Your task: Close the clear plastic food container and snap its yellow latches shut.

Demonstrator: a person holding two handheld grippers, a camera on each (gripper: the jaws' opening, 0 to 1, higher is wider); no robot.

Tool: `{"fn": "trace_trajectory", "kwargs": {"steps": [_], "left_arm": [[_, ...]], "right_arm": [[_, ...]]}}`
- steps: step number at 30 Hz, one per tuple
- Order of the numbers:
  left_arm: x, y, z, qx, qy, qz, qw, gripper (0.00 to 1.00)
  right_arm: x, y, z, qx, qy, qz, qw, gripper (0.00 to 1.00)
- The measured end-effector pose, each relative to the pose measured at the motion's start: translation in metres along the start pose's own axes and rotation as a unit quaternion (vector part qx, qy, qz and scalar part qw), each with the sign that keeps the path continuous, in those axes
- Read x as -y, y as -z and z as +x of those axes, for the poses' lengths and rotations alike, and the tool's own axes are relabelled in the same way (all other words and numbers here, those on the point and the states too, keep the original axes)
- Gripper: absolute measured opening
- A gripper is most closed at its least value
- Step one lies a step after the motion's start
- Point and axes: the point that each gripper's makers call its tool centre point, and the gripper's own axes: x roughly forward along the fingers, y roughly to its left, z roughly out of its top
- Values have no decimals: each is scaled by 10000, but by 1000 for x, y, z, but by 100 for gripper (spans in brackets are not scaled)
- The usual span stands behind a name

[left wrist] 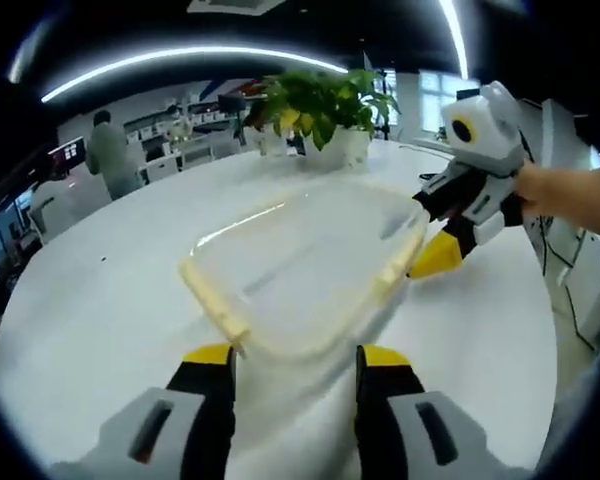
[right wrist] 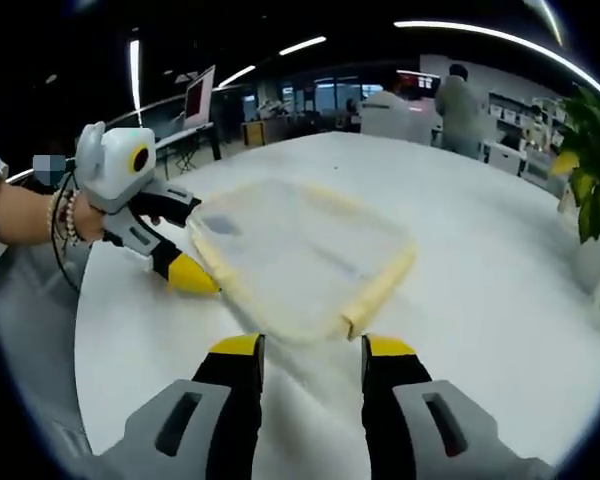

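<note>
Left gripper (left wrist: 295,357) fingers parted at bottom centre, holding nothing, right gripper (right wrist: 310,352) likewise spread and empty, clear plastic food container (left wrist: 310,262) mid-frame on white table (left wrist: 110,300), lid on, yellow latches (left wrist: 212,298) along its edges, potted plant (left wrist: 325,110) upper centre.

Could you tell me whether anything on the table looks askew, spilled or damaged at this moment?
Nothing stands out. The clear container sits flat on the white table with its lid on, yellow latches along its edges. No spill or crack is visible, though the pictures are blurred. The potted plant stands upright behind it.
</note>
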Motion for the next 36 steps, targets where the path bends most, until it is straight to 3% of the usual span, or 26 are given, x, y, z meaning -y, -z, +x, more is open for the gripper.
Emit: {"fn": "trace_trajectory", "kwargs": {"steps": [9, 26, 36], "left_arm": [[-20, 3, -6, -3, -148, 18, 9999, 42], [-117, 23, -30, -102, -908, -225, 9956, 37], [-155, 23, -24, -139, -1111, -226, 9935, 37]], "right_arm": [[-7, -12, 17, -20, -97, -43, 9999, 35], [-38, -62, 94, 164, -502, -202, 9984, 31], [-33, -83, 123, 227, -547, -197, 9980, 29]]}}
